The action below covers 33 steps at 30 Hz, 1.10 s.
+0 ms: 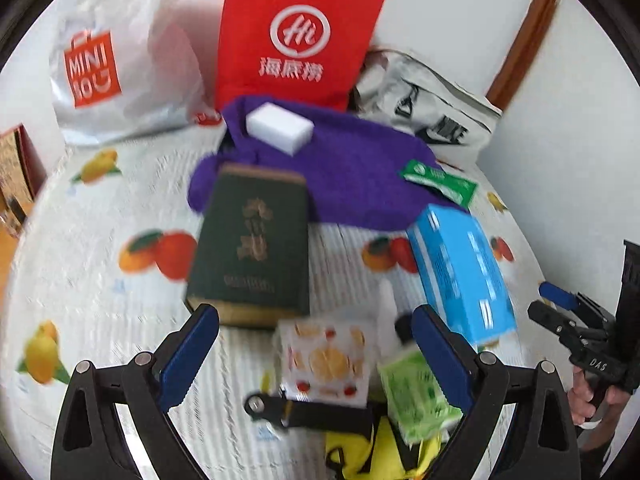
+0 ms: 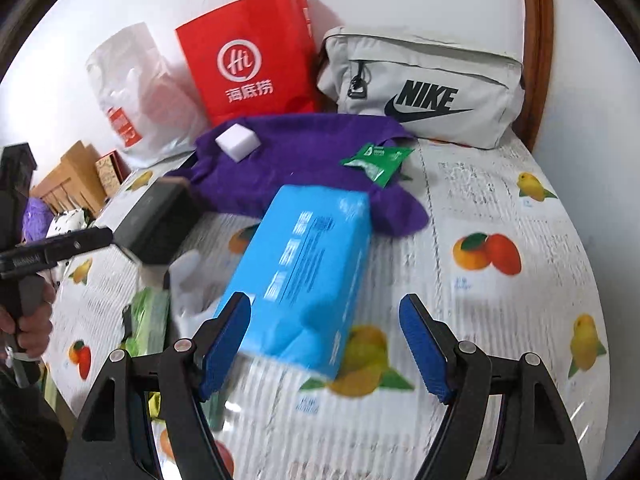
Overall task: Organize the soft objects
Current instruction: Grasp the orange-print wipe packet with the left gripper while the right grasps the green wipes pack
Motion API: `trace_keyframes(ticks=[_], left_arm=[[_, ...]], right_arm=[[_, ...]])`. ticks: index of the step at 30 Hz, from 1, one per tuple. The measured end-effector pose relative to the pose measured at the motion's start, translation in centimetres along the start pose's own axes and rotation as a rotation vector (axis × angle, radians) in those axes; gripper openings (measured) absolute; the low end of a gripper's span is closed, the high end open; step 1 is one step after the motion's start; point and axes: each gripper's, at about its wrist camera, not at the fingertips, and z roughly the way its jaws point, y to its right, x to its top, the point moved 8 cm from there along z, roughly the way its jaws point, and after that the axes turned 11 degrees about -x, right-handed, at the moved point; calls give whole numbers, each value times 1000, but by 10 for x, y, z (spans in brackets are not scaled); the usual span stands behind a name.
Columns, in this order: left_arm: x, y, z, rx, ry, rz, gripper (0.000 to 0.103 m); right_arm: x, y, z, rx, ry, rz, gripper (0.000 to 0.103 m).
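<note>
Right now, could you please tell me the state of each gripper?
Left gripper: open, holding nothing.
Right gripper: open, holding nothing; the blue tissue pack lies between its fingers, ungripped.

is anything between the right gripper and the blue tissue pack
Nothing visible blocks it. The right gripper is open, and the near end of the blue tissue pack already lies between its fingers on the fruit-print tablecloth. The purple towel lies beyond the pack's far end, not in the approach path.

Bright, even light; motion blur smears both views, fisheye edges bend darkly.
</note>
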Motion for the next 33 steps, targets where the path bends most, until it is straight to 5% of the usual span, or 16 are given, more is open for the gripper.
trace_keyframes(ticks=[12, 13, 17, 21, 33], left_arm=[[-23, -12, 41, -89, -22, 10, 96], [-22, -12, 42, -86, -19, 20, 94], [-26, -9, 48, -81, -43, 59, 57], [-29, -11, 40, -67, -31, 76, 45], [-38, -48, 1, 28, 23, -5, 42]], right_arm=[[-38, -34, -18, 30, -8, -55, 76], [-41, -36, -17, 22, -15, -62, 76], [-44, -39, -15, 9, -28, -67, 76], [-42, -47, -13, 17, -32, -69, 76], [-35, -99, -16, 103, -4, -135, 76]])
